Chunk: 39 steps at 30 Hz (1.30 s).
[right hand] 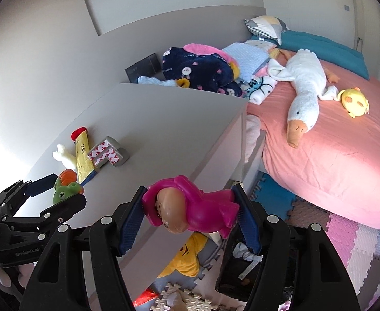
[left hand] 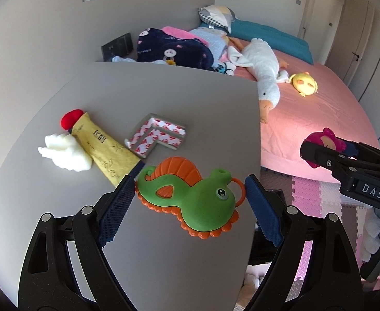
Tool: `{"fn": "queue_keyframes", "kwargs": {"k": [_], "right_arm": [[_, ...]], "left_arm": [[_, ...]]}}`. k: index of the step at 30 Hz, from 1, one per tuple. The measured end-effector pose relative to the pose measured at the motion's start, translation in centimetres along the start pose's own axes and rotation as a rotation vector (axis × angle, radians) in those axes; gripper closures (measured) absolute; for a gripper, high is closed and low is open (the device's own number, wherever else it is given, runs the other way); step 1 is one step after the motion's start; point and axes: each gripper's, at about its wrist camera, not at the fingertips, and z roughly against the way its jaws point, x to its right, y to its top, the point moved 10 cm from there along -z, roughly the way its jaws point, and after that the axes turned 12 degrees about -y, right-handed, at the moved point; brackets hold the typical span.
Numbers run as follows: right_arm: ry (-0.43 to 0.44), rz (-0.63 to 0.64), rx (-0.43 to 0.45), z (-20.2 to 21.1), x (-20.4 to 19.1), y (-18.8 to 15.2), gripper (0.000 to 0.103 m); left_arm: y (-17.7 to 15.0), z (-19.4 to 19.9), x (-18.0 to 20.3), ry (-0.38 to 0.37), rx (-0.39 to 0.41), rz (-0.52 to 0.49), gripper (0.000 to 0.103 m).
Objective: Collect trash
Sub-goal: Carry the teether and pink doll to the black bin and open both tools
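In the left wrist view the left gripper [left hand: 190, 197] has its blue pads spread wide and pressed on both ends of a green and orange seahorse toy [left hand: 192, 197], held above the grey cabinet top [left hand: 164, 98], where a yellow tube with a red cap [left hand: 101, 142], a white crumpled lump [left hand: 65, 153] and a grey corner guard with red-printed tape [left hand: 156, 136] lie close together, with the pink bed [left hand: 319, 119] beyond. In the right wrist view the right gripper [right hand: 190, 215] stands about half open and clamps a magenta doll figure [right hand: 187, 207] between its pads, past the cabinet's front edge and over the foam floor mats [right hand: 345, 235], while the left gripper with the seahorse toy [right hand: 65, 186] shows at the left near the same tube [right hand: 82, 155], lump [right hand: 64, 155] and corner guard [right hand: 106, 154].
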Motion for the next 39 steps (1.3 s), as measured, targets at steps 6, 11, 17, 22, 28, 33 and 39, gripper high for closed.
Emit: {"fn": "queue_keyframes", "kwargs": {"k": [6, 11, 17, 22, 28, 33, 39], "right_arm": [[-0.041, -0.047, 0.006, 0.8, 3.7, -0.4, 0.036], [-0.079, -0.084, 0.012, 1.4, 6.7, -0.7, 0.036], [-0.128, -0.129, 0.022, 2.2, 10.6, -1.0, 0.036], [-0.166, -0.166, 0.024, 2.7, 13.5, -1.4, 0.036], [-0.209, -0.21, 0.03, 3.4, 16.6, -2.0, 0.036], [-0.239, -0.24, 0.034, 3.9, 18.8, -2.3, 0.036], [-0.268, -0.263, 0.032, 4.4, 20.8, -2.9, 0.036]], "left_arm": [[0.8, -1.6, 3.6, -0.047, -0.015, -0.054, 0.019], [1.5, -3.0, 6.4, -0.081, -0.026, -0.095, 0.019], [2.2, -4.6, 9.5, -0.125, -0.036, -0.137, 0.019], [2.5, -5.7, 12.3, -0.162, -0.048, -0.175, 0.019], [2.6, -7.1, 15.7, -0.209, -0.068, -0.23, 0.019], [2.6, -8.0, 18.0, -0.242, -0.081, -0.263, 0.019], [2.4, -8.9, 20.3, -0.277, -0.096, -0.293, 0.019]]}}
